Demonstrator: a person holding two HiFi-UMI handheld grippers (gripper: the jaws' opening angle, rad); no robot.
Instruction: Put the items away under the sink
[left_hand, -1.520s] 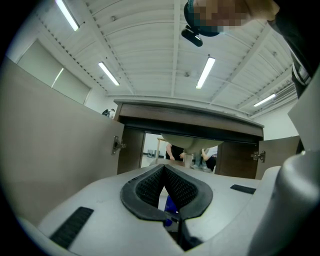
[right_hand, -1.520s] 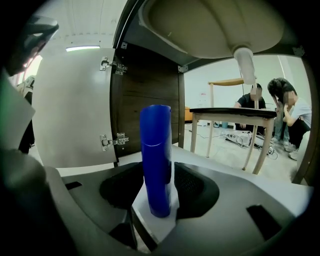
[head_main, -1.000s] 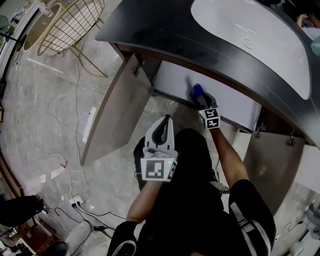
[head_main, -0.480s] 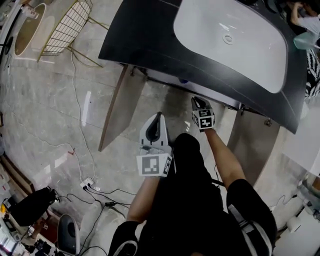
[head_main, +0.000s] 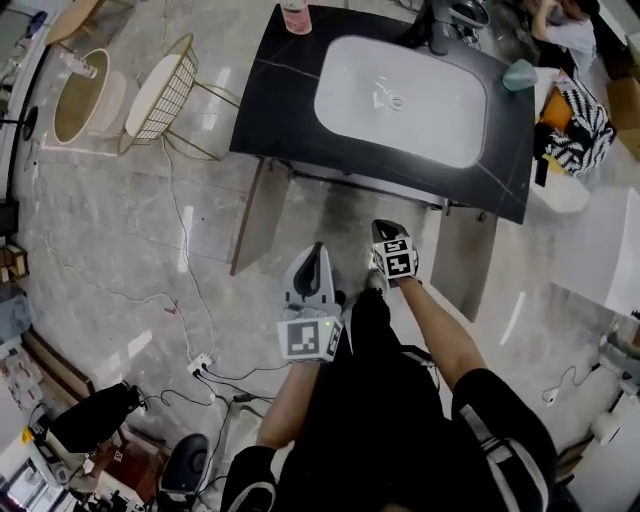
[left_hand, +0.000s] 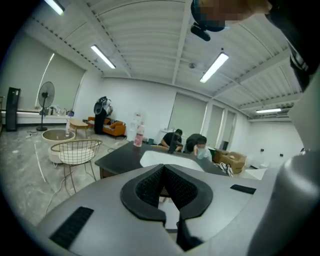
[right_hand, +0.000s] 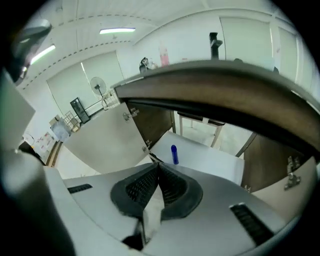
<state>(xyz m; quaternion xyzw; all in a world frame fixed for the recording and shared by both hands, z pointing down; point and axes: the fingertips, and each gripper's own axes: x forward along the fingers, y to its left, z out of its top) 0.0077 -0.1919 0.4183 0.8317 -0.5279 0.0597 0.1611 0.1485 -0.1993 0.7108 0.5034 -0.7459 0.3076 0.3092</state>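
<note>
A small blue bottle (right_hand: 174, 154) stands upright on the white shelf (right_hand: 210, 160) under the black counter (head_main: 270, 110) with its white sink (head_main: 400, 100). Both cabinet doors (head_main: 258, 215) hang open. My right gripper (head_main: 385, 232) (right_hand: 158, 166) is held out in front of the cabinet, well clear of the bottle. Its jaws have just been closing and now meet with nothing between them. My left gripper (head_main: 318, 255) (left_hand: 163, 167) is beside it to the left. It points across the counter top, pads together and empty.
A pink bottle (head_main: 296, 17) and a dark faucet (head_main: 440, 30) are on the counter's far edge, with a teal object (head_main: 518, 75) at its right end. A wire stool (head_main: 165, 95) and round table (head_main: 85, 90) stand left. Cables (head_main: 190, 250) and a power strip (head_main: 200, 362) lie on the floor.
The right gripper drew back from the blue bottle inside the cabinet and shut. Both grippers rose, and the head view climbed until the whole counter shows.
</note>
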